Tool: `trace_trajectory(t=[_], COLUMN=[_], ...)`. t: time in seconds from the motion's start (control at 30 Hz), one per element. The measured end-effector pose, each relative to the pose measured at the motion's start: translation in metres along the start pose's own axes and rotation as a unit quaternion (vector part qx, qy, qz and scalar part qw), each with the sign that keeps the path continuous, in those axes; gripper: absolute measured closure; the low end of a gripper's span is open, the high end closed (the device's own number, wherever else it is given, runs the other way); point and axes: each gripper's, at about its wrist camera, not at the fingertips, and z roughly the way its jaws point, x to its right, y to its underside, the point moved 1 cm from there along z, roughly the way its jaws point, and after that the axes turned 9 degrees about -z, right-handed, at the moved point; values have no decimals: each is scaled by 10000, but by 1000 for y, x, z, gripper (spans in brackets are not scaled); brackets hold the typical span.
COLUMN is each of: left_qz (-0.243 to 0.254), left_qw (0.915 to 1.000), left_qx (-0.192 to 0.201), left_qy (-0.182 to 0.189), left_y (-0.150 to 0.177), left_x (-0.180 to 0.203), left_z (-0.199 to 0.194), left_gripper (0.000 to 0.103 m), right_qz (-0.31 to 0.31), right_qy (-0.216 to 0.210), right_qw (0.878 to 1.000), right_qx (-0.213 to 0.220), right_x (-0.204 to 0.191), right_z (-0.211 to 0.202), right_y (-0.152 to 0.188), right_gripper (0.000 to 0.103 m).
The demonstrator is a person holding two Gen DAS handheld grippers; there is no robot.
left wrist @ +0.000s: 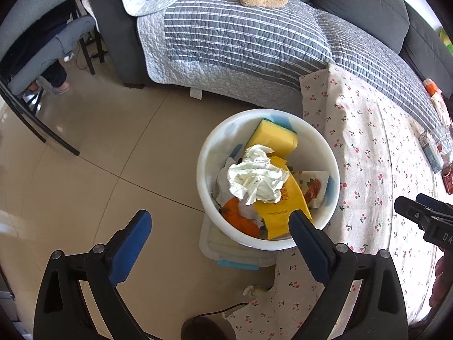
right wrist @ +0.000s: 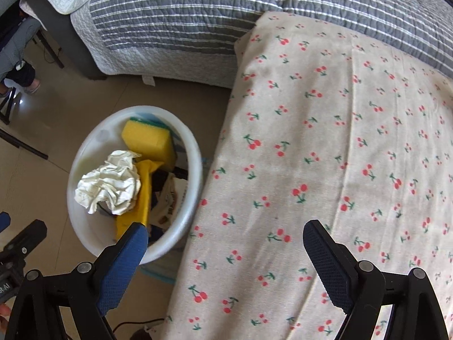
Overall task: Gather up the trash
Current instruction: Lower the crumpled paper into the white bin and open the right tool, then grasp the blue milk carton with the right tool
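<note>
A white round bin (left wrist: 206, 170) stands on the floor beside the table; it also shows in the right wrist view (right wrist: 192, 170). It holds a crumpled white paper (left wrist: 257, 180) (right wrist: 109, 182), a yellow sponge (left wrist: 273, 137) (right wrist: 148, 140), yellow packaging (left wrist: 283, 209) and orange peel (left wrist: 240, 218). My left gripper (left wrist: 219, 228) is open and empty, above the bin's near rim. My right gripper (right wrist: 225, 235) is open and empty, over the table's left edge next to the bin. The right gripper's tip shows in the left wrist view (left wrist: 419, 212).
A cherry-print cloth (right wrist: 325, 155) covers the table. A small carton (left wrist: 431, 151) and other items lie at its far right. A sofa with a striped quilt (left wrist: 240, 39) stands behind. A clear lidded box (left wrist: 226, 252) sits under the bin. A chair (left wrist: 42, 56) stands far left.
</note>
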Motion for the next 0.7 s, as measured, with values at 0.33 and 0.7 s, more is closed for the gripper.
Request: trace_trajectory(t=[0.33,0.7], left_qz=[295,546], left_qw=[9993,9950], left_qx=[43,154], left_qy=[210,817], left_y=[5,6], left_x=[72,151], left_z=[-1,-1], left_gripper=[4,0], right_qz=[654,1455], right_qy=[395,1216], right_qw=[9971,9813], right_qx=[-39,317], right_x=[108,230], right_z=[-14,-37], right_y=[45,48], right_gripper=[11,2])
